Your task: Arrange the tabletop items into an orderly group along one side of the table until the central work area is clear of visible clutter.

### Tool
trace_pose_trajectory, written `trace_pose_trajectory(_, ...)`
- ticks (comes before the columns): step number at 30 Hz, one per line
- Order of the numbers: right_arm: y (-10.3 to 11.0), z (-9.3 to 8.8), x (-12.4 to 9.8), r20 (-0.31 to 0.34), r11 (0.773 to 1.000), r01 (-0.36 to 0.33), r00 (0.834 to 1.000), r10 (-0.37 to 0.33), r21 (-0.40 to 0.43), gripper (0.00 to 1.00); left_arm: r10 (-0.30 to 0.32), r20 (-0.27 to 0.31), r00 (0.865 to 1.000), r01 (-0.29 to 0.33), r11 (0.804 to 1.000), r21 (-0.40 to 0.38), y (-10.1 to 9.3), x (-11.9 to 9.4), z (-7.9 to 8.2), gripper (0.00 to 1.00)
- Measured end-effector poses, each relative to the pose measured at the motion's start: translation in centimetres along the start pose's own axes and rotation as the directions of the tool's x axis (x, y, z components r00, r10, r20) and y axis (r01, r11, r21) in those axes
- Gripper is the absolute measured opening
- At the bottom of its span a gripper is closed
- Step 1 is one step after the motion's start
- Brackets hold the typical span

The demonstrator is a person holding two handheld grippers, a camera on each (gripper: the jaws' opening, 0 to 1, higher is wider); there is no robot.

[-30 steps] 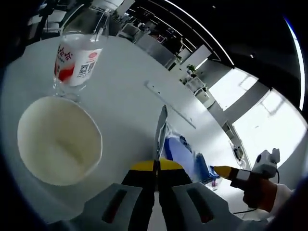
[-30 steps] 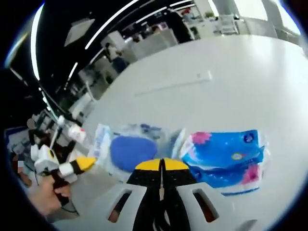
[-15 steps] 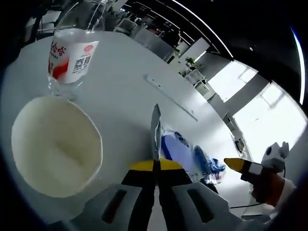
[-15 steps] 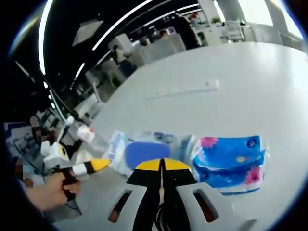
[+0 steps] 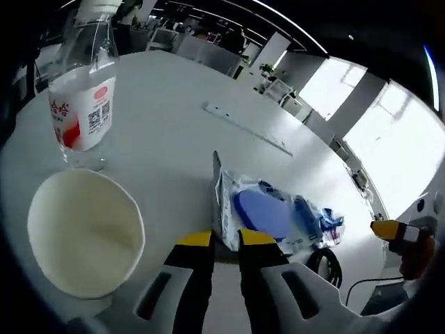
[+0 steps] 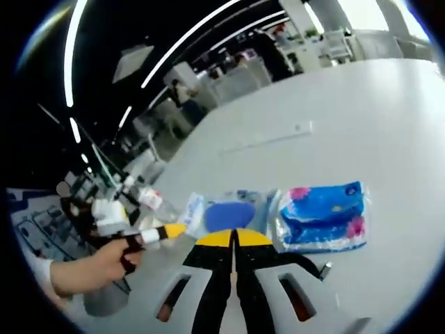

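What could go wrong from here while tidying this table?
The left gripper stands open around the edge of the clear packet; a thin pinch there may slip when dragged. The paper cup and water bottle stand close by that gripper, so a sideways sweep could tip them. The right gripper is shut, so it cannot steady anything.

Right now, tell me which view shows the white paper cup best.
The left gripper view: the white paper cup sits large at lower left, its open mouth and inside visible, beside the bottle. In the right gripper view I can't make the cup out; that end of the table is small and blurred.
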State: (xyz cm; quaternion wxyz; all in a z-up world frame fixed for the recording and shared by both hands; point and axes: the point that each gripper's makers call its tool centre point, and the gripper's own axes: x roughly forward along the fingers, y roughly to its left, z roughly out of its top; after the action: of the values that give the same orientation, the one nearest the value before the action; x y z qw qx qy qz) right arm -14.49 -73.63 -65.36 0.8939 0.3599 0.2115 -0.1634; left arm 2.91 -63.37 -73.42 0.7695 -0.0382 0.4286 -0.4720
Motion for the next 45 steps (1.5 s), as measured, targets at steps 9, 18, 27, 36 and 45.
trace_pose_trajectory(9,-0.2,1.1,-1.9,0.041,0.999,-0.013,0.999,0.014,-0.037,0.00,-0.047,0.045,0.998,0.045,0.998,0.054,-1.8,-1.1,1.8,0.30)
trace_pose_trajectory(18,-1.1,0.1,-4.2,0.071,1.000,-0.017,0.997,0.018,-0.019,0.04,-0.133,0.091,0.987,0.117,0.980,0.158,-4.3,-3.7,2.6,0.47)
trace_pose_trajectory(27,-2.4,-0.2,-6.4,0.064,0.988,0.022,0.998,-0.013,-0.150,0.35,-0.127,0.113,0.985,0.082,0.938,0.338,-5.2,-6.6,2.6,0.69)
trace_pose_trajectory(36,-3.7,-2.0,-8.6,0.017,0.976,0.051,0.999,-0.048,-0.213,0.55,-0.129,0.182,0.975,0.065,0.945,0.321,-4.6,-9.6,3.5,0.75)
trace_pose_trajectory(45,-5.5,-3.0,-10.7,0.036,0.982,0.095,0.995,-0.090,-0.164,0.54,-0.078,0.198,0.977,0.007,0.942,0.337,-3.2,-11.2,3.1,0.75)
